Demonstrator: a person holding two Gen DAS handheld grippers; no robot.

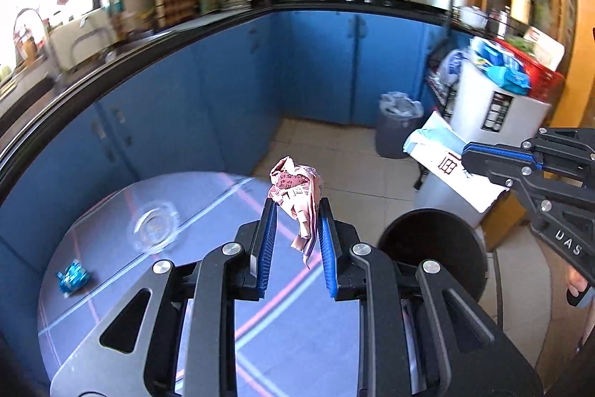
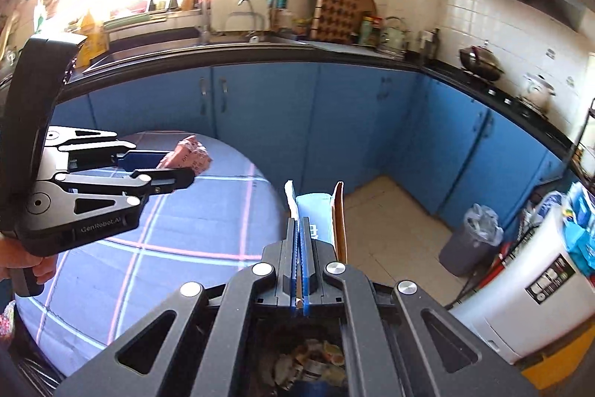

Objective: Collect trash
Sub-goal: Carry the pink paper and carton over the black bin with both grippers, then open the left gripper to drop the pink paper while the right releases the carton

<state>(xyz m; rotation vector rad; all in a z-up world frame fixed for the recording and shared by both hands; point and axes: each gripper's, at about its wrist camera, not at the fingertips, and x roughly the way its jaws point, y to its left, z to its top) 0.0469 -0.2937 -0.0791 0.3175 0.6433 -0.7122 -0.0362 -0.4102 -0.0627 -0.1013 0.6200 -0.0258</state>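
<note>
Above the round plaid tabletop: left gripper pinches crumpled pink paper; right gripper clamps flat white-blue carton. Blue foil wrapper remains; nothing binned yet.

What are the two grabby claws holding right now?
Left gripper: closed on a crumpled pink paper.
Right gripper: shut tight on a flattened carton.

"GenRobot.AI" on the left claw; "DAS" on the right claw.
</note>
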